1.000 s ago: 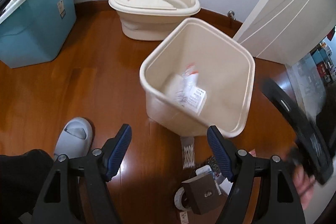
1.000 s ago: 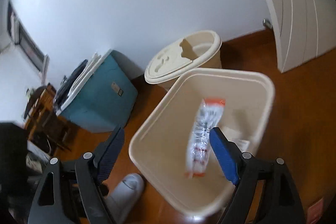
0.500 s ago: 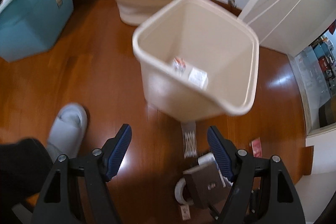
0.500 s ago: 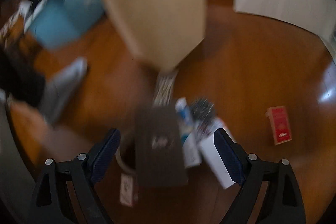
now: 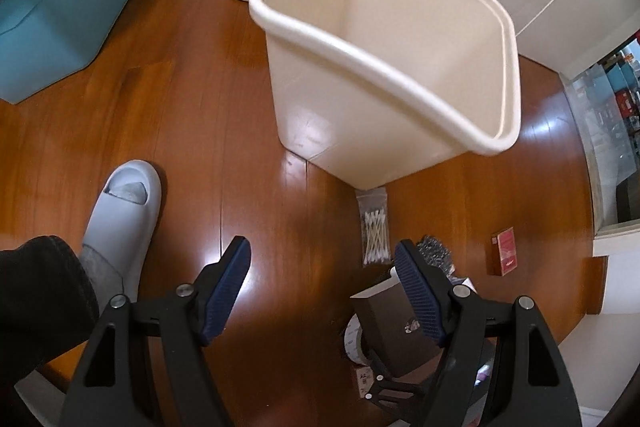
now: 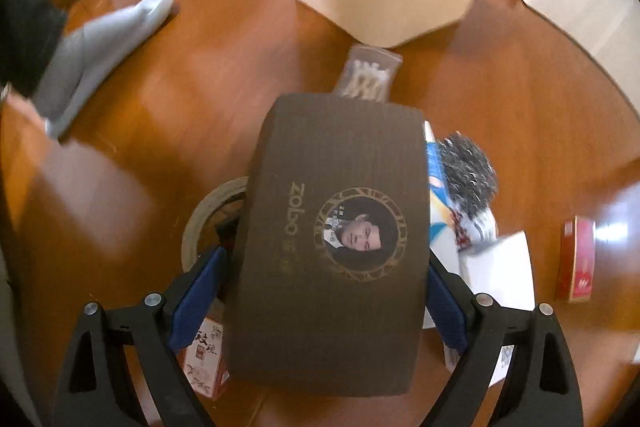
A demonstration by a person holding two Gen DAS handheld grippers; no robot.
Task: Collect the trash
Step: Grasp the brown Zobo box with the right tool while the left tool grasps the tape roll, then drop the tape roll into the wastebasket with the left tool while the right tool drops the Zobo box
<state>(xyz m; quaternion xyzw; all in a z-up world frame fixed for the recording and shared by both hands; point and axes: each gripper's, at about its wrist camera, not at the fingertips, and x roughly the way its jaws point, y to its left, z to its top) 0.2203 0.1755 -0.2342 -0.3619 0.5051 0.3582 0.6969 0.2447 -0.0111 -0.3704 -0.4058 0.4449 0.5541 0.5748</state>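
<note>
The right gripper was above the cream plastic waste bin one second ago, with a white and orange wrapper falling into it. Now it has come down to the pile of trash on the brown wooden floor. Its jaws are spread on both sides of the dark brown cardboard box with a round portrait print; the blue pads are just beside the box walls, but whether they already press on them cannot be told, and the picture is a little blurred by movement.

The left gripper hangs over the floor near the bin with its jaws wide apart and nothing between them. From this side the inside bottom of the bin is hidden, so the wrapper is not visible.

This suggests one piece is done and the box is the next one. Around it lie a clear bag of cotton swabs, a roll of tape, a grey scouring ball, white papers and a small red packet, all near the bin and not yet collected.
</note>
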